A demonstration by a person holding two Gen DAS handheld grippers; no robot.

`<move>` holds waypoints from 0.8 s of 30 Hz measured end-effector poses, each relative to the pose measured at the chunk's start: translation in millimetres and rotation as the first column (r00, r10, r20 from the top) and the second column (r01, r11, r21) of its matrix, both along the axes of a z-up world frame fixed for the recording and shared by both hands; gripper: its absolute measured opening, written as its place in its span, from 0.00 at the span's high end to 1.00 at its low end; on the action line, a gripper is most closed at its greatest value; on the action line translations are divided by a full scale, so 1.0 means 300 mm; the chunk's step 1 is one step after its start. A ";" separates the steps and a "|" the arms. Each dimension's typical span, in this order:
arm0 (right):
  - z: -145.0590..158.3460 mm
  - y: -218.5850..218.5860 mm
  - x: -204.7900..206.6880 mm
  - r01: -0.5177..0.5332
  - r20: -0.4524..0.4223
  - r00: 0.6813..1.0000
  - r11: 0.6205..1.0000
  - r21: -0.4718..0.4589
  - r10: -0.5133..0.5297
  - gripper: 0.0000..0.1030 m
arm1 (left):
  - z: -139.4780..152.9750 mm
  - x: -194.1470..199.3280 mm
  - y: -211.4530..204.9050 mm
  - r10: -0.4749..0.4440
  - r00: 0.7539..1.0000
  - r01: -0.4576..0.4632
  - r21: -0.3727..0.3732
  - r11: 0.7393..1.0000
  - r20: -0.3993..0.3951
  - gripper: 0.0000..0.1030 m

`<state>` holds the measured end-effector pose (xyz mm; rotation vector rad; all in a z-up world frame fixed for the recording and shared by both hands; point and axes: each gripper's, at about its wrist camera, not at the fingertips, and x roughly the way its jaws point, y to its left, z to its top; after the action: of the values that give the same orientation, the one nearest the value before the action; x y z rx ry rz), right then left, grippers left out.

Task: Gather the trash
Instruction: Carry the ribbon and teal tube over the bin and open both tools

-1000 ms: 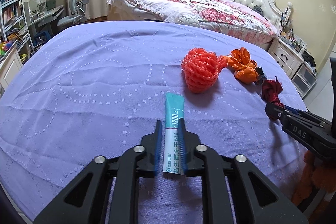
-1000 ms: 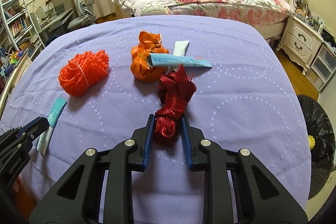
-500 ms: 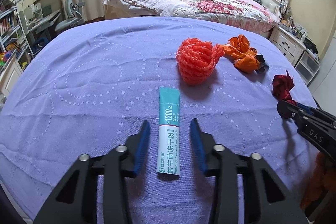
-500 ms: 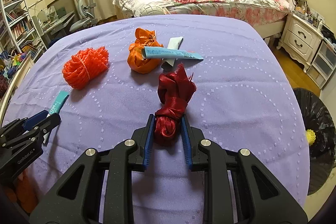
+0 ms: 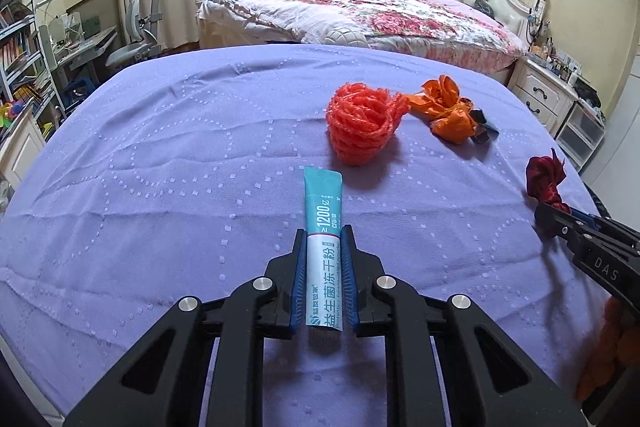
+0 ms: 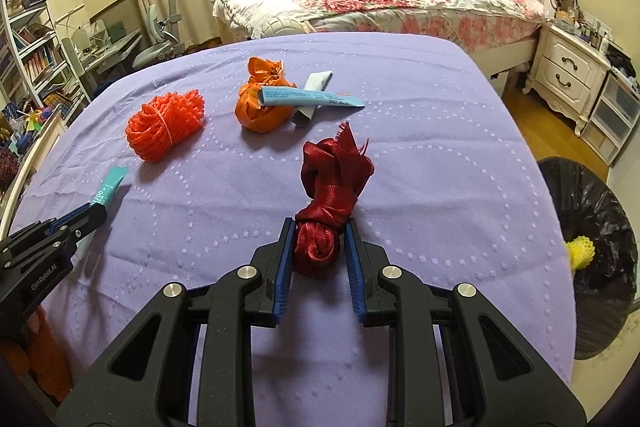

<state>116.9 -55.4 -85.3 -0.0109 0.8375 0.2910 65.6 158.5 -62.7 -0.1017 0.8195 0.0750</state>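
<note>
Warm indoor light, sharp, fisheye-warped edges.

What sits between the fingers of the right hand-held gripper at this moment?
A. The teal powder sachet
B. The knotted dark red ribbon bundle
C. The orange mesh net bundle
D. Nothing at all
B: in the right wrist view, the right hand-held gripper has its two fingers closed on either side of the knotted dark red ribbon bundle, which rests on the purple tablecloth.
</note>
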 end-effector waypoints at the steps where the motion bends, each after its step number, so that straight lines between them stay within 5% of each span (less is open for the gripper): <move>1: 0.000 -0.008 -0.006 0.003 0.002 1.000 1.000 0.000 -0.003 0.77 | 0.003 -0.006 -0.008 -0.002 1.000 0.002 -0.006 1.000 0.005 0.83; 13: 0.035 -0.195 -0.098 0.103 0.041 0.994 0.995 0.003 -0.103 0.77 | 0.069 -0.042 -0.208 -0.117 0.990 0.119 -0.017 0.993 0.078 0.83; 24: 0.064 -0.459 -0.123 0.269 0.069 0.961 0.963 0.017 -0.269 0.77 | 0.106 0.028 -0.496 -0.299 0.948 0.302 -0.018 0.953 0.106 0.83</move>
<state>79.9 -193.2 -66.2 0.0992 0.7573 0.0371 74.1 9.7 -31.0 -0.0114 0.7257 -0.2311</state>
